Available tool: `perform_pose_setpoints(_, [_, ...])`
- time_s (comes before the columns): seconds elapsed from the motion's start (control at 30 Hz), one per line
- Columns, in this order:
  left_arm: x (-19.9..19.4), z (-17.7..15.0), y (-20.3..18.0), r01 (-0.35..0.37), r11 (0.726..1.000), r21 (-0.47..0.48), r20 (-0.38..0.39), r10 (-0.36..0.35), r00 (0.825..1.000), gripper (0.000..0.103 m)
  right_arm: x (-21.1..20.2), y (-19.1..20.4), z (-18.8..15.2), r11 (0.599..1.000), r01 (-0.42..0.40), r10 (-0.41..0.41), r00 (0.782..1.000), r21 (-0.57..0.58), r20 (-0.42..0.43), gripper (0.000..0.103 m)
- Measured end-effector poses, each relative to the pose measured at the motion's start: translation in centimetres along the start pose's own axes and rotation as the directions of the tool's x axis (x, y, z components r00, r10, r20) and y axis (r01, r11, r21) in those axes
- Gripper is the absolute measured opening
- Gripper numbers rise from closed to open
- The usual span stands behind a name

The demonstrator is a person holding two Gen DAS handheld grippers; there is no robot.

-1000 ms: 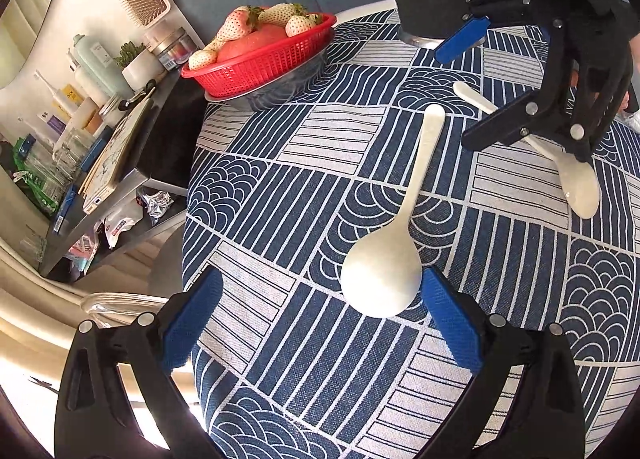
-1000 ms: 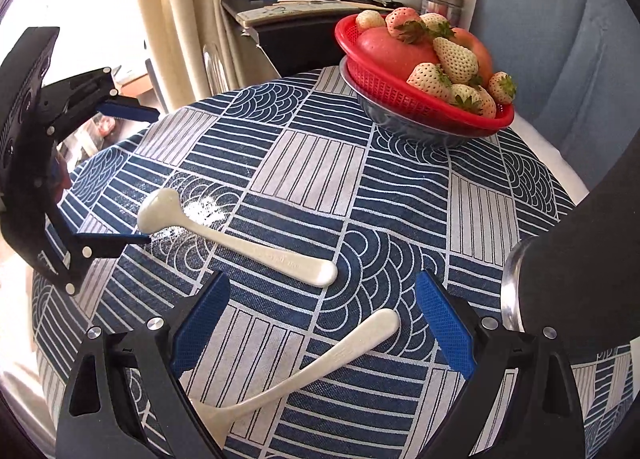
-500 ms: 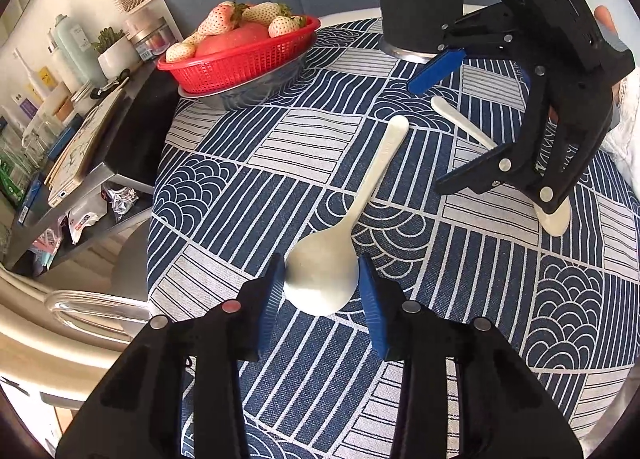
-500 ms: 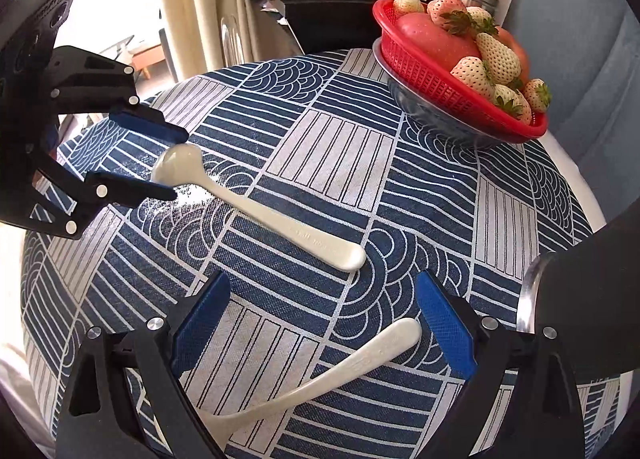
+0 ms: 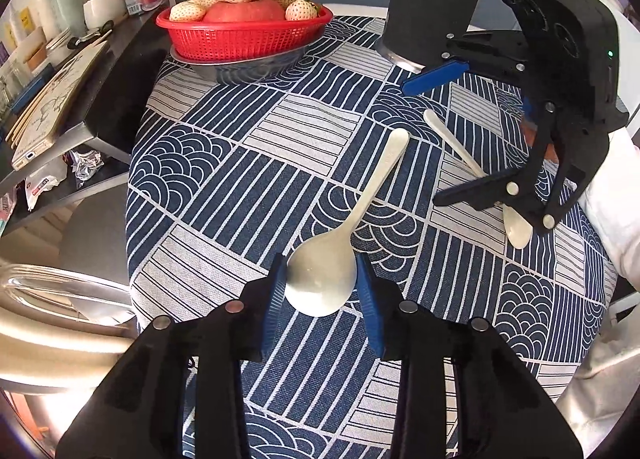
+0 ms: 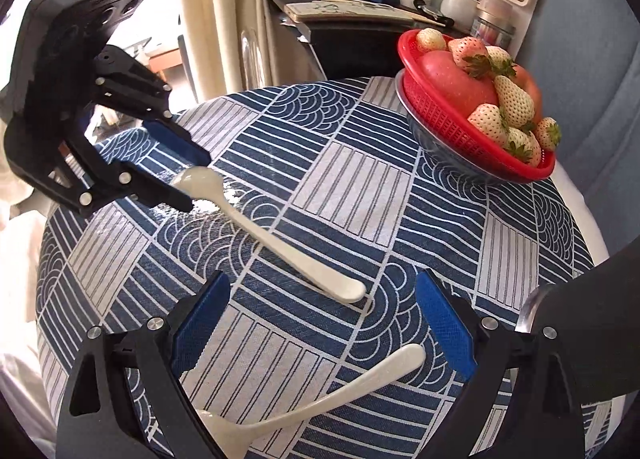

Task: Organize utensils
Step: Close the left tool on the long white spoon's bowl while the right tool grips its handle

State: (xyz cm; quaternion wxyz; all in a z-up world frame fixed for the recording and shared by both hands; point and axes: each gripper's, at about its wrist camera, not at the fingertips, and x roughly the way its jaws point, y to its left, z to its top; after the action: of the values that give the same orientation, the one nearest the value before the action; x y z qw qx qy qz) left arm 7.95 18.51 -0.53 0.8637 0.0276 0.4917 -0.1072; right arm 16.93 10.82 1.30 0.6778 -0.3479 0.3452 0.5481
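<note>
Two white spoons lie on the blue-and-white patterned tablecloth (image 5: 224, 187). My left gripper (image 5: 320, 271) has its blue pads against both sides of the first spoon's (image 5: 372, 187) bowl, and the jaws are still closing on it. From the right wrist view that gripper (image 6: 198, 181) holds the same spoon (image 6: 280, 247) at the left, handle pointing toward me. My right gripper (image 6: 320, 339) stands open above the second spoon (image 6: 340, 391), not touching it. In the left wrist view it (image 5: 420, 145) straddles that spoon (image 5: 452, 139).
A black utensil holder (image 5: 432, 11) stands at the table's far side, close beside my right gripper (image 6: 580, 319). A red basket (image 5: 244, 35) of strawberries sits on a metal bowl. A cluttered dark shelf (image 5: 100, 71) borders the table. A white sleeve (image 5: 616, 199) shows at right.
My left gripper went from wide open to closed around the first spoon's bowl, and tilted. The right gripper stayed open over the second spoon, rolling slightly.
</note>
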Motion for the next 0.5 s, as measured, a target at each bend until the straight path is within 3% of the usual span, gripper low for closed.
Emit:
perform_pose_setpoints(0.23, [-0.6, 0.7, -0.6, 0.01, 0.998, 0.058, 0.001, -0.01, 1.0, 0.027, 1.3, 1.4, 0.3, 0.995, 0.026, -0.03, 0.999, -0.094, -0.036, 0.088])
perform_pose_setpoints(0.3, [-0.6, 0.9, -0.6, 0.014, 0.998, 0.06, -0.001, -0.014, 1.0, 0.026, 1.7, 1.7, 0.5, 0.994, -0.013, 0.007, 0.998, -0.109, -0.056, 0.069])
perform_pose_setpoints(0.37, [-0.6, 0.9, -0.8, 0.011, 0.997, 0.072, 0.001, -0.011, 1.0, 0.025, 1.6, 2.2, 0.9, 0.99, -0.017, 0.008, 0.998, -0.138, -0.065, 0.028])
perform_pose_setpoints(0.4, [-0.6, 0.9, -0.9, 0.017, 0.997, 0.081, 0.003, -0.017, 1.0, 0.025, 1.6, 2.6, 0.9, 0.986, 0.009, -0.021, 0.997, -0.164, -0.069, 0.021])
perform_pose_setpoints(0.5, [-0.7, 1.1, -0.2, 0.04, 0.997, 0.066, 0.011, -0.041, 0.999, 0.023, 1.4, 3.3, 1.1, 0.983, 0.035, -0.048, 0.997, -0.18, -0.065, 0.017])
